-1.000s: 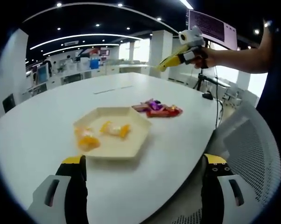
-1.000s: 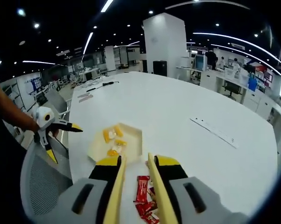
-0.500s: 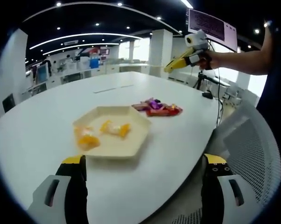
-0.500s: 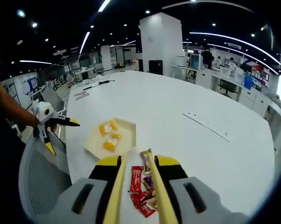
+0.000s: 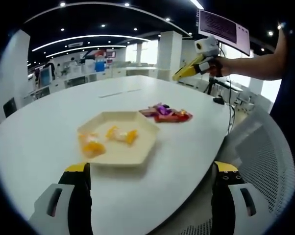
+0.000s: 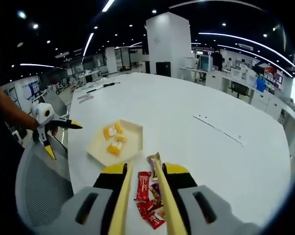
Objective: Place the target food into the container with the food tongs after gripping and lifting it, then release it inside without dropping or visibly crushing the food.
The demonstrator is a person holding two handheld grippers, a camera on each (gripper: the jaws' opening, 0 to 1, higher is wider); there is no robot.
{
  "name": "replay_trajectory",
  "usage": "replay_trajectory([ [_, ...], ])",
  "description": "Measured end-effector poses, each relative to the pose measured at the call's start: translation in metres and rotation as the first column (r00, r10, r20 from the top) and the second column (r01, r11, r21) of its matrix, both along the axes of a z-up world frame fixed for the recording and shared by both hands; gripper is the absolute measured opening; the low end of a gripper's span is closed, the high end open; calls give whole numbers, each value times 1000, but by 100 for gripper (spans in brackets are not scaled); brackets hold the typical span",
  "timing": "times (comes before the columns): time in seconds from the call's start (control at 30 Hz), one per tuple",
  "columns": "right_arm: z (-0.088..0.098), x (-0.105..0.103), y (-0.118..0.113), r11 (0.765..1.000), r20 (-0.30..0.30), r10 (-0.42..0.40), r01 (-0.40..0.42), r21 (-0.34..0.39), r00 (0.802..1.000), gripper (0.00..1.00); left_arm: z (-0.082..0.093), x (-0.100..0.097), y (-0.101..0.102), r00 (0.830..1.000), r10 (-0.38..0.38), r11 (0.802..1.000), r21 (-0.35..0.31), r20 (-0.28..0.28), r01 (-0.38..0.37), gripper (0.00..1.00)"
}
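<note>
- Hovering above the snacks (image 6: 150, 198) beside the tray (image 6: 129, 145), the right gripper (image 6: 140, 196) stayed narrowly parted, empty, after nearing them.
- Left gripper (image 5: 147, 196) stayed wide open, empty; nothing gripped yet.

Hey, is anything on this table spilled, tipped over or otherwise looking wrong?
Nothing stands out. The hexagonal tray sits flat on the white table with yellow wrapped sweets inside it. The red and purple wrapped snacks lie in a loose pile beside it, none spilled off the edge.
</note>
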State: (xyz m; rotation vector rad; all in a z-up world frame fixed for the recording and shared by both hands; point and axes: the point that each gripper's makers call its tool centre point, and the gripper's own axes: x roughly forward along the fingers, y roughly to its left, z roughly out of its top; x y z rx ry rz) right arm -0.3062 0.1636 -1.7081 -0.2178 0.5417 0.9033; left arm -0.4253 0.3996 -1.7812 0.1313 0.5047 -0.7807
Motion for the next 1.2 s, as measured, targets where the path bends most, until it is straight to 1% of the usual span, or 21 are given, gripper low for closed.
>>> replay_trajectory([
  [0.23,-13,2,2,1000,-8,-10,10,8,1000,27,-1,-1,-1,1000,-5,1000,1,-5,5,100],
  [0.67,-42,2,7,1000,-47,-6,6,-18,999,27,-2,-1,-1,1000,-8,1000,3,-11,8,100],
  [0.7,-46,2,7,1000,-46,-7,6,-30,999,27,-3,-1,-1,1000,-8,1000,5,-12,8,100],
  [0.9,-60,0,9,999,-62,-9,6,-43,998,27,-4,-2,-1,1000,-10,1000,7,-17,10,100],
  [1.07,-72,-1,9,999,-82,-13,9,-51,997,28,-5,-2,-1,1000,-10,1000,9,-21,10,100],
  [1.1,-74,-1,9,999,-94,-18,14,-45,995,27,-4,-2,-1,1000,-10,1000,8,-22,10,100],
  [1.2,-79,0,10,999,-107,-23,19,-42,994,27,-4,-2,-2,1000,-10,1000,8,-23,10,100],
])
